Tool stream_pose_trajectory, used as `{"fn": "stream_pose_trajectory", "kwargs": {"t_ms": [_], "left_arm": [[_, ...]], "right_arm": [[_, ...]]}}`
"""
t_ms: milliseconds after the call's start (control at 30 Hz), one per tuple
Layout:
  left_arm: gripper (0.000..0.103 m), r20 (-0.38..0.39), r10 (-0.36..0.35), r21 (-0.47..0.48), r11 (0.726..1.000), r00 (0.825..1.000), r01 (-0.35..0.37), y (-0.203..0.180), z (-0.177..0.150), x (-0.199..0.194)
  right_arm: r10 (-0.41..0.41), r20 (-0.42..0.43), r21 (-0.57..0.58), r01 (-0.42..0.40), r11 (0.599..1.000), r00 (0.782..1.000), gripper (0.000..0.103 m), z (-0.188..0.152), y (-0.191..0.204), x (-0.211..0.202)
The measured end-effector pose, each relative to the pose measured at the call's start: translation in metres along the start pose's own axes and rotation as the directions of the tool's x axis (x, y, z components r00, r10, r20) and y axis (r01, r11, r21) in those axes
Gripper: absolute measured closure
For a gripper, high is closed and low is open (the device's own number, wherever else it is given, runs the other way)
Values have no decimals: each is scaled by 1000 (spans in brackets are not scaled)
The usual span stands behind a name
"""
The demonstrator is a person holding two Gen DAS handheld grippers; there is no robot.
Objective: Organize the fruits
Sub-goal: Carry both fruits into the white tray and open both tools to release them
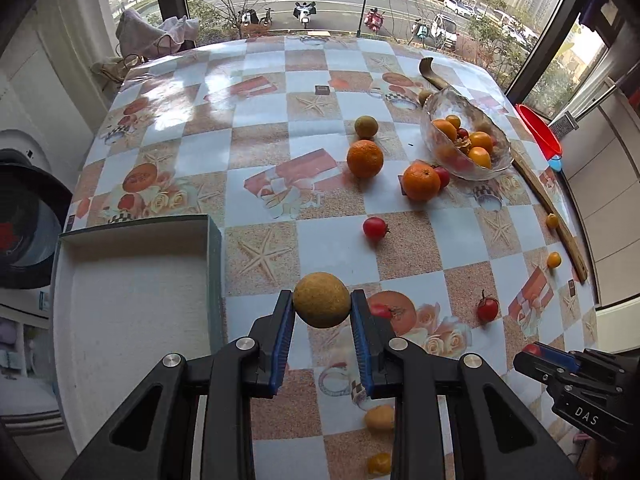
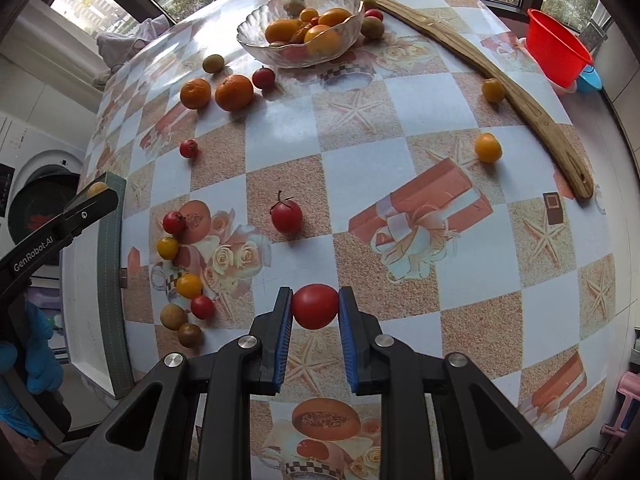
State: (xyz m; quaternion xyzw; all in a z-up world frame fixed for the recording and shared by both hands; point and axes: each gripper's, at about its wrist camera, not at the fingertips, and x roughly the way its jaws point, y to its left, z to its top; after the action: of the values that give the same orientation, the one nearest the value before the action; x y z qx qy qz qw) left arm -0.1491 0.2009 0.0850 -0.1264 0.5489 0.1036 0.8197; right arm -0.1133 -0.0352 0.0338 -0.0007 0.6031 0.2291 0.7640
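My left gripper (image 1: pixel 322 309) is shut on a round yellow-brown fruit (image 1: pixel 321 300), held above the table just right of a white tray with a green rim (image 1: pixel 214 256). My right gripper (image 2: pixel 314 311) is shut on a red tomato (image 2: pixel 314 306) above the table's near part. A glass bowl (image 1: pixel 436 104) with oranges and small fruits stands at the far right; it also shows in the right wrist view (image 2: pixel 256 28). Two oranges (image 1: pixel 365 159) (image 1: pixel 421 181), red tomatoes (image 1: pixel 375 227) (image 2: pixel 286 216) and small yellow fruits (image 2: pixel 488 148) lie loose on the table.
A long wooden shoehorn (image 2: pixel 520 96) lies along the table's right edge. A red plastic basin (image 2: pixel 556 50) stands off the table's right side. A cluster of small fruits (image 2: pixel 188 300) lies near the tray's corner. A washing machine (image 2: pixel 36 184) stands left of the table.
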Motion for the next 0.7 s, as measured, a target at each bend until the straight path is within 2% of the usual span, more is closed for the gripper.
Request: {"fn": "stream_pose_trajectory", "kwargs": {"t_ms": [200, 433, 600, 700], "left_arm": [[73, -11, 102, -120, 987, 995, -103, 69, -26, -16], [73, -56, 225, -241, 943, 973, -232, 144, -54, -8], [73, -89, 249, -285, 922, 965, -264, 175, -68, 6], [73, -101, 251, -290, 918, 963, -270, 183, -75, 13]], "right_arm": [[82, -36, -145, -86, 986, 996, 78, 17, 75, 15], [163, -89, -297, -182, 937, 983, 78, 37, 170, 40], [169, -122, -365, -203, 909, 978, 78, 47, 224, 63], [148, -136, -404, -191, 894, 980, 78, 52, 248, 78]]}}
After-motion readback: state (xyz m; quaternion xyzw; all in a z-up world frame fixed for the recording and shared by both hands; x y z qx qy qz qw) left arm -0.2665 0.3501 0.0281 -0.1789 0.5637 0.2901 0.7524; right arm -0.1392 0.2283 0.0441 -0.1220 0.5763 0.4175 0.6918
